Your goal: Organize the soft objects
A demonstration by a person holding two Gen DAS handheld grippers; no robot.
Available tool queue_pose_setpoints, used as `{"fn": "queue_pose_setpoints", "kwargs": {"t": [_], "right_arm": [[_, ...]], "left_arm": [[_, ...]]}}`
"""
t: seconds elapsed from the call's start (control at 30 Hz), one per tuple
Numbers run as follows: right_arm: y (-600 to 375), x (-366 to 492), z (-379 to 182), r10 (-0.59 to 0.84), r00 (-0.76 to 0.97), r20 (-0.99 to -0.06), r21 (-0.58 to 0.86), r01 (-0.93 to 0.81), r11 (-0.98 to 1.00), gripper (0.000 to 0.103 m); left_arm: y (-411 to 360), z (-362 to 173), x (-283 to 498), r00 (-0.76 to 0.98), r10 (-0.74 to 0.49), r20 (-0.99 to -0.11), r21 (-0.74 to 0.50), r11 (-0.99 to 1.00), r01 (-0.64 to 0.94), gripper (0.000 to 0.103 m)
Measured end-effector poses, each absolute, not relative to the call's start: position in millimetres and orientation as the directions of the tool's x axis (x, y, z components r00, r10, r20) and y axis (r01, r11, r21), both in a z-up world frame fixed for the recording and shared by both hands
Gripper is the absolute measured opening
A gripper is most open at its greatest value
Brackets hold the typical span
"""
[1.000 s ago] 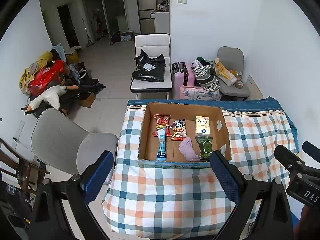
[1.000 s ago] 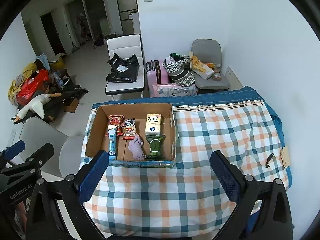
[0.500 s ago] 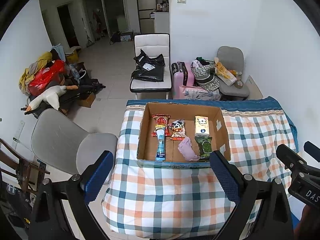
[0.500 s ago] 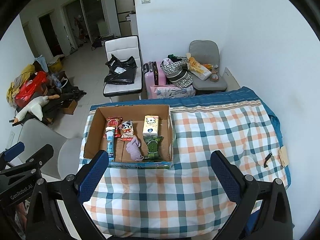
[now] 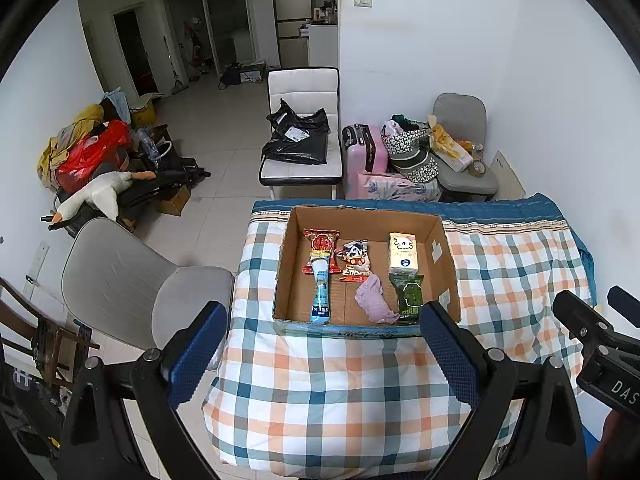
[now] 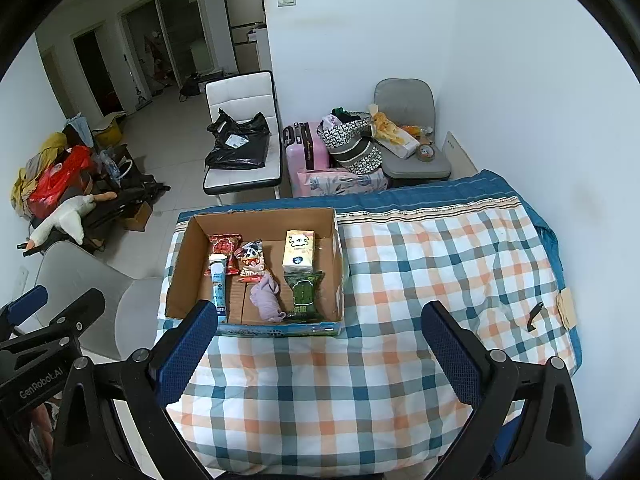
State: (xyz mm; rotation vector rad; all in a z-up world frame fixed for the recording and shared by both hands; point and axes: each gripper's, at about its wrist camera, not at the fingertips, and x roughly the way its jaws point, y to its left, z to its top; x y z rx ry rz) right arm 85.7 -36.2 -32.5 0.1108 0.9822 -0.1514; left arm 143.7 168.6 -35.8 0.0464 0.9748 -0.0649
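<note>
A cardboard box (image 5: 448, 264) (image 6: 338, 264) sits on the checked blanket (image 5: 340, 392) (image 6: 440, 264). Inside lie a red snack packet (image 5: 321, 242) (image 6: 225, 245), a blue-white tube (image 5: 321, 294) (image 6: 218, 286), a cartoon snack bag (image 5: 354, 260) (image 6: 251, 260), a tissue pack (image 5: 403, 254) (image 6: 298, 250), a green wipes pack (image 5: 408, 296) (image 6: 304, 294) and a crumpled lilac cloth (image 5: 374, 304) (image 6: 266, 298). My left gripper (image 5: 320, 356) is open and empty, above the blanket before the box. My right gripper (image 6: 320, 356) is open and empty, to the box's right front.
A grey chair (image 5: 132, 284) stands left of the bed. A white chair with black bags (image 5: 300, 148), a pink suitcase (image 5: 366, 152) and a loaded grey chair (image 5: 460, 148) stand beyond. A small black object (image 6: 534, 316) lies on the blanket's right side by the wall.
Both grippers have drifted slightly back and up, so the box sits a little farther off in each view. Both stay open. The objects in the box have not moved.
</note>
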Motion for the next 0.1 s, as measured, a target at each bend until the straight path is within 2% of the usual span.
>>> {"fn": "queue_pose_setpoints", "kwargs": {"t": [0.1], "right_arm": [[-36.7, 85.6, -32.5, -0.077, 0.546, -0.834, 0.025, 0.178, 0.984, 0.103]], "left_arm": [[165.7, -34.8, 148.0, 0.562, -0.030, -0.827, 0.017, 0.997, 0.078, 0.099]]}}
